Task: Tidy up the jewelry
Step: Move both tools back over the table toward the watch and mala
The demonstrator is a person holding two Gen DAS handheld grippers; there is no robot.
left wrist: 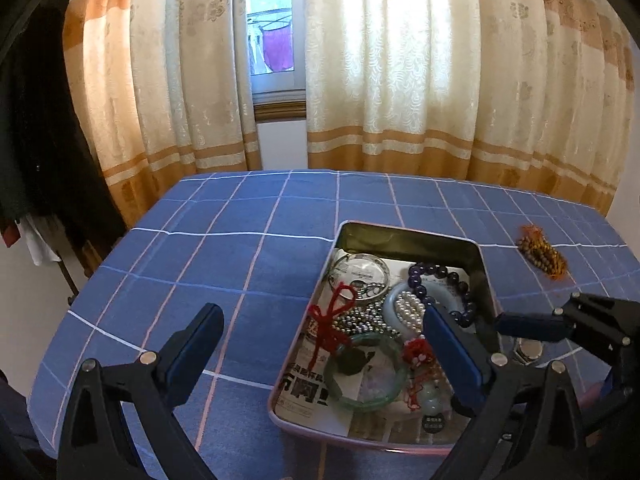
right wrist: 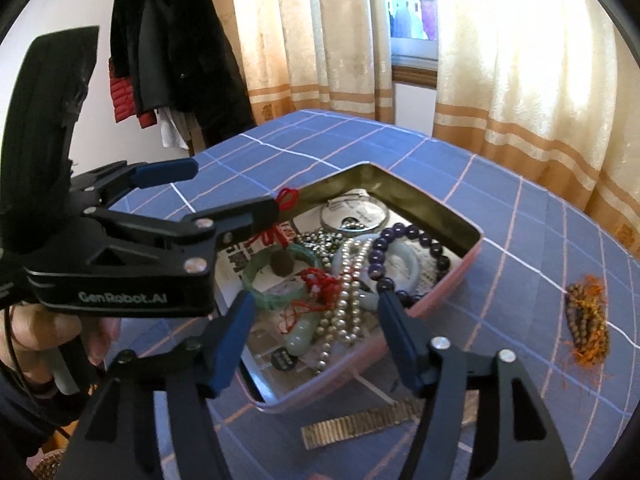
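Note:
A pink tin tray [left wrist: 298, 344] [right wrist: 448, 284] lined with newspaper holds jewelry: a green bangle [left wrist: 362, 376] [right wrist: 264, 272], a pearl strand [left wrist: 410, 310] [right wrist: 348, 292], a purple bead bracelet [left wrist: 436, 276] [right wrist: 404, 256], a red cord [left wrist: 332, 320], silver beads [left wrist: 366, 320] and a pale jade piece [right wrist: 300, 338]. My left gripper [left wrist: 324, 320] [right wrist: 236, 184] is open, its right finger over the tray. My right gripper [right wrist: 316, 308] [left wrist: 496, 322] is open above the tray's near side. A brown-orange bead bundle [left wrist: 542, 254] [right wrist: 590, 324] lies on the cloth to the right.
The blue checked tablecloth [left wrist: 240, 260] covers the table. A metal watch band [right wrist: 360, 424] lies on the cloth in front of the tray. Curtains [left wrist: 400, 80] hang behind the table. Dark coats [right wrist: 172, 40] hang at the left.

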